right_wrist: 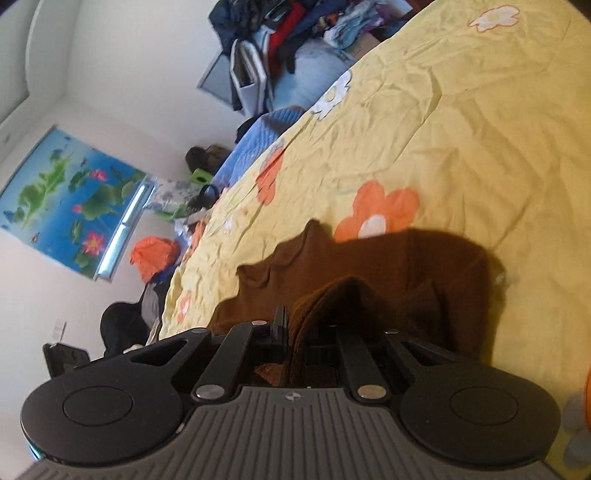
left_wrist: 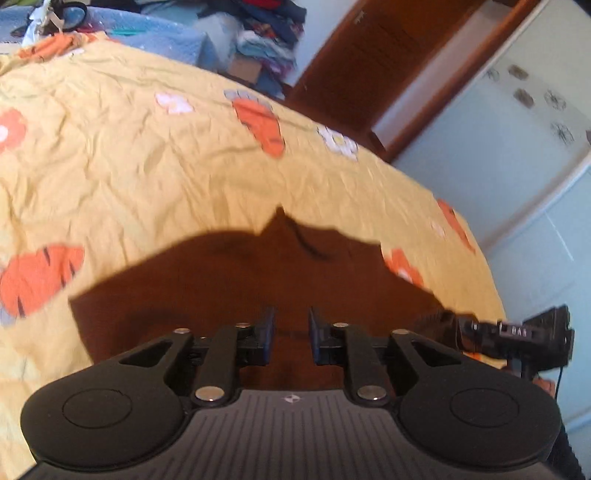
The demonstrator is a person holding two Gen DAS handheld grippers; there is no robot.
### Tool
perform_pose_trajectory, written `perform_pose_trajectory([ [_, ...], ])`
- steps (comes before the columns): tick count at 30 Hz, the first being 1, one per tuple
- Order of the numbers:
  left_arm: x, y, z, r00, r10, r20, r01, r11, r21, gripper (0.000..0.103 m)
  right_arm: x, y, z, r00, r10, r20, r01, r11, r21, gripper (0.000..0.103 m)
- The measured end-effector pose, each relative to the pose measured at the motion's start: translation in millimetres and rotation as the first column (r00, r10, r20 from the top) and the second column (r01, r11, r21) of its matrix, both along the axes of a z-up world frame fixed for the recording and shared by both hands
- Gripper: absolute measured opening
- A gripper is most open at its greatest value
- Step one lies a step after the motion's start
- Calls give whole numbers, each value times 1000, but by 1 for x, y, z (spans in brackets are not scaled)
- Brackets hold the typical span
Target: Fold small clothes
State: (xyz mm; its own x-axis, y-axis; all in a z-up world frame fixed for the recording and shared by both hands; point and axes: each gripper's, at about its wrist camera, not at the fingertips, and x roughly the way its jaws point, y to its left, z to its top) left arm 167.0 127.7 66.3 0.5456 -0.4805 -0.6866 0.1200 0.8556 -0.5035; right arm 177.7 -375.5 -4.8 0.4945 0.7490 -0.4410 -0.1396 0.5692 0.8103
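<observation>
A small brown garment (left_wrist: 236, 280) lies on the yellow flowered bedsheet (left_wrist: 129, 166). My left gripper (left_wrist: 291, 332) hovers just above its near edge, fingers apart with nothing between them. The right gripper shows at the far right of the left wrist view (left_wrist: 517, 332), at the garment's corner. In the right wrist view the garment (right_wrist: 388, 266) lies flat ahead, and my right gripper (right_wrist: 306, 332) is shut on a bunched fold of it (right_wrist: 332, 306) that drapes over and hides the right finger.
The bed's edge curves at the right of the left wrist view, with a wooden door (left_wrist: 369, 55) and pale cabinets (left_wrist: 517, 129) beyond. Piles of clothes (right_wrist: 295, 33) and a blue quilt (right_wrist: 258, 136) lie past the bed's far side.
</observation>
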Motion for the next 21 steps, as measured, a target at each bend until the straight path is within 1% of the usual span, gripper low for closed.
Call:
perform_pose_trajectory([
  [1,-6,0,-3,1000,-14,-5,14,1000,8,45,-7,-1,0,1000,4,5,-4,1000,-2,16],
  [2,-14,1,-5,1000,-17,-4,17,1000,16,56,-14,-3,-1,1000,3,6,-3,1000,-3,17],
  [3,-22,2,-7,1000,-20,5,20,999,25,72,-19,-7,-2,1000,-3,4,3,1000,1,17],
  [4,-28,2,-9,1000,-27,16,26,999,33,74,-20,-11,-1,1000,-8,2,8,1000,7,17],
  [8,-39,-6,-14,997,-74,8,73,996,41,74,-25,-23,-1,999,-32,-10,32,999,23,17],
  [11,-39,-17,-25,995,-97,-22,98,993,67,73,-21,-23,1,999,-37,-14,37,999,18,18],
  [12,-37,-22,-30,994,-103,-39,107,990,90,73,-22,-22,1,999,-37,-12,37,999,20,18],
  [14,-36,-30,-36,993,-104,-54,111,982,150,64,-21,-20,2,999,-34,-13,35,999,28,18],
  [15,-37,-33,-38,993,-104,-50,112,978,174,57,-21,-20,2,999,-33,-14,33,999,31,19],
  [16,-37,-35,-38,994,-102,-39,108,975,196,46,-21,-20,2,999,-29,-19,30,999,35,22],
  [17,-37,-37,-38,994,-102,-35,107,971,214,36,-20,-20,2,999,-26,-26,27,999,45,35],
  [18,-37,-38,-37,995,-98,-34,103,969,226,19,-20,-21,1,999,-27,-29,28,998,55,50],
  [19,-38,-38,-36,995,-95,-27,98,968,231,12,-20,-23,2,999,-35,-27,37,997,64,56],
  [20,-39,-39,-33,996,-94,-10,93,965,244,10,-19,-24,2,999,-45,-30,47,996,73,63],
  [21,-41,-41,-30,995,-97,12,90,960,265,7,-18,-26,1,998,-52,-38,55,994,92,64],
])
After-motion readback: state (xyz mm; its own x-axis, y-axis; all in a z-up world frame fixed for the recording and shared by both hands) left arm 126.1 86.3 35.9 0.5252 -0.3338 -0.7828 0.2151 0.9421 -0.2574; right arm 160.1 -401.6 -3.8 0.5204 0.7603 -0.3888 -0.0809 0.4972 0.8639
